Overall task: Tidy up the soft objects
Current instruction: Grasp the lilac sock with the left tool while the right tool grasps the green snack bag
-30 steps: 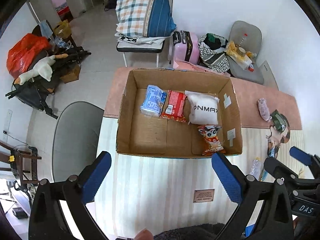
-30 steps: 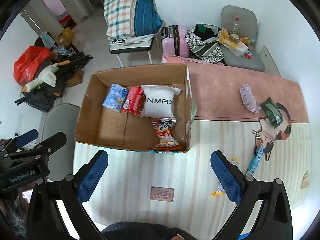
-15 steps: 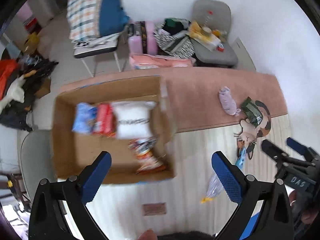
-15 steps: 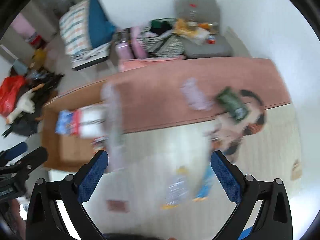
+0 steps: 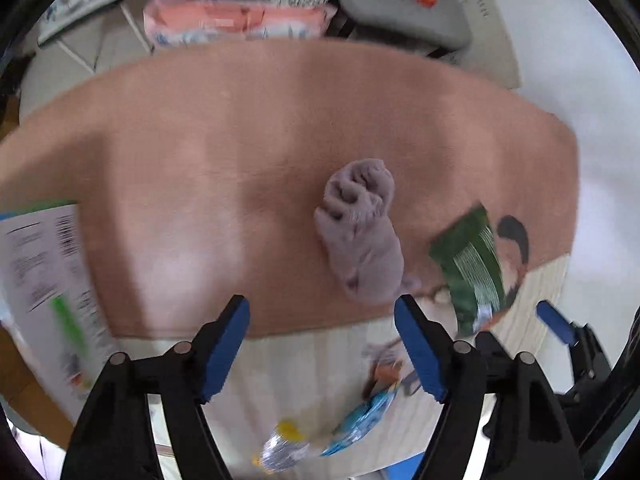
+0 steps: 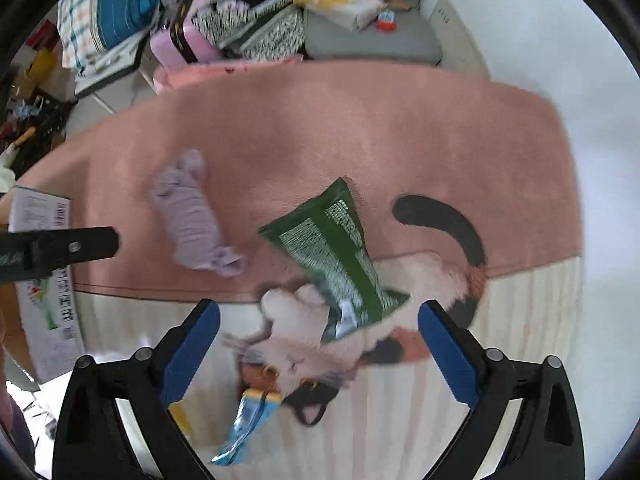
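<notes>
A rolled mauve cloth lies on the pink part of the mat, just ahead of my left gripper, which is open and empty. It also shows in the right wrist view. A green snack bag lies on the cat picture of the mat, ahead of my open, empty right gripper. The green bag shows in the left wrist view too. A blue packet and a clear yellow-tipped packet lie on the striped part near me.
The cardboard box's labelled side is at the left edge. Behind the mat are a pink suitcase, a grey chair with clutter and a white wall. The left gripper's finger shows at the right wrist view's left.
Both grippers have swung right from the cardboard box and dropped closer to the mat. The mauve cloth and green bag now fill the views; the box has slid to the left edge.
</notes>
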Action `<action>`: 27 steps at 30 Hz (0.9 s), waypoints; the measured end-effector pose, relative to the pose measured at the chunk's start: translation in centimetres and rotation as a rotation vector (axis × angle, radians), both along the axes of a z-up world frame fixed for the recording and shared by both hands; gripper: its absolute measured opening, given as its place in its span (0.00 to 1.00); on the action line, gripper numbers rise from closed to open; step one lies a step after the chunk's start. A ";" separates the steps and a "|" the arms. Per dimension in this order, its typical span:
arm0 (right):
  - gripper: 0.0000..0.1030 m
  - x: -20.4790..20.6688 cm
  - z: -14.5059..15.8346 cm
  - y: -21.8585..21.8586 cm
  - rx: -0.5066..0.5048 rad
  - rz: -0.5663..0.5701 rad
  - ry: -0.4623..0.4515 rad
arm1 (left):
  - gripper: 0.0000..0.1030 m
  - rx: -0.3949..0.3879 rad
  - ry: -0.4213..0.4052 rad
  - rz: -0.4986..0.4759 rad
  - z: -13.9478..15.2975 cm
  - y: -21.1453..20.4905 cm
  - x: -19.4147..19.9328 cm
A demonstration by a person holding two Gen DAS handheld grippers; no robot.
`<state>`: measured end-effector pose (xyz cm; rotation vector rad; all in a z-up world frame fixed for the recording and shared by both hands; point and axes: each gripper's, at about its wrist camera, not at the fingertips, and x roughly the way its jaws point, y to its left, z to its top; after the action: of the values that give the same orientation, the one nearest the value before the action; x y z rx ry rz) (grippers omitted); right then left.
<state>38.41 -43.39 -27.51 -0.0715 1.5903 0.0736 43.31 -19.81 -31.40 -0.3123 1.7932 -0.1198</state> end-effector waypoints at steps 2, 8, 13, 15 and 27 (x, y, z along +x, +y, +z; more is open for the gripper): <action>0.94 0.8 -2.1 -0.5 0.008 0.005 0.042 | 0.70 -0.016 0.041 0.013 -2.1 -0.8 0.6; 0.94 2.3 -5.8 -1.2 0.039 0.026 0.109 | 0.70 -0.086 0.108 0.061 -5.4 -2.2 1.2; 0.76 3.2 -7.7 -1.7 0.048 0.012 0.142 | 0.42 -0.024 0.086 0.020 -5.7 -3.8 1.3; 0.59 3.4 -8.3 -2.1 0.058 -0.014 0.155 | 0.37 0.012 0.057 -0.027 -5.3 -4.6 1.3; 0.29 1.4 -5.4 -2.6 0.097 -0.167 0.112 | 0.37 0.089 -0.120 -0.134 0.0 -3.0 -1.9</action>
<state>39.77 -45.97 -32.94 0.1431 1.6959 0.0246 41.44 -22.79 -31.44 -0.1187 1.6944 -0.1498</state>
